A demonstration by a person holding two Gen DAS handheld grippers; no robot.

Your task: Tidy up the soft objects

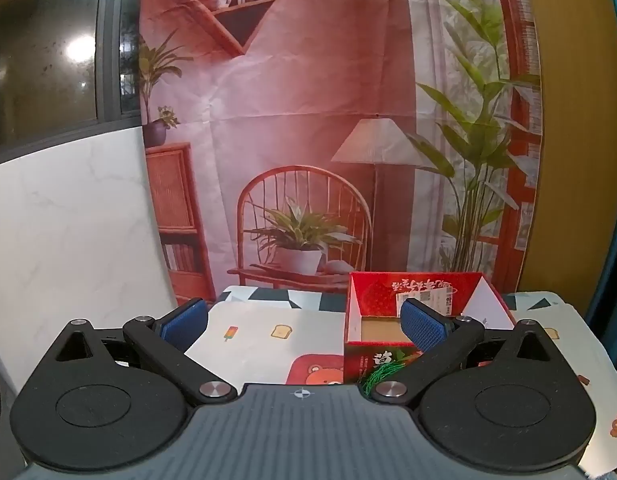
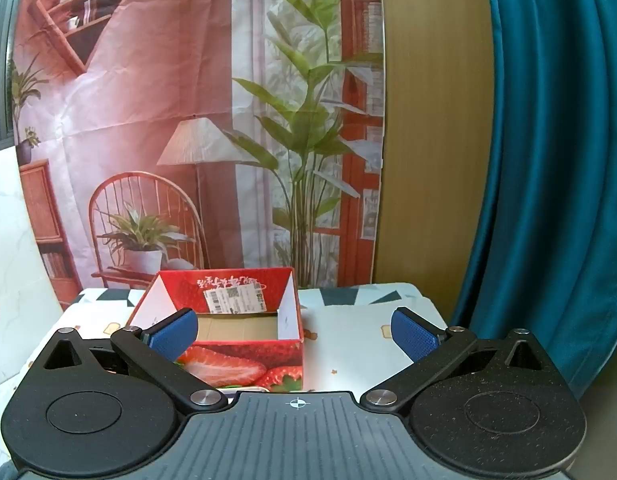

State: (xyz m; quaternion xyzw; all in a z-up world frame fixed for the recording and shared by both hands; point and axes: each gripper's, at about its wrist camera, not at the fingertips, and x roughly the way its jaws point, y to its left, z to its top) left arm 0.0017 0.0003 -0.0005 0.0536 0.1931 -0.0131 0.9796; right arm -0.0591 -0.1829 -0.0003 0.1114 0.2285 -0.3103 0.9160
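A red strawberry-print cardboard box (image 1: 388, 292) stands open on the table, its brown floor bare where it shows. It also shows in the right wrist view (image 2: 236, 364). My left gripper (image 1: 304, 326) is open and empty, held above the table just left of the box, its right pad (image 1: 424, 326) in front of the box's opening. My right gripper (image 2: 294, 330) is open and empty, with the box's right front corner between its fingers. No soft object shows in either view.
The table wears a white cloth (image 1: 260, 332) with cartoon prints. A printed room backdrop (image 1: 308, 120) hangs behind it. A marble panel (image 1: 68, 220) stands at the left, a wooden panel (image 2: 432, 120) and a teal curtain (image 2: 548, 160) at the right.
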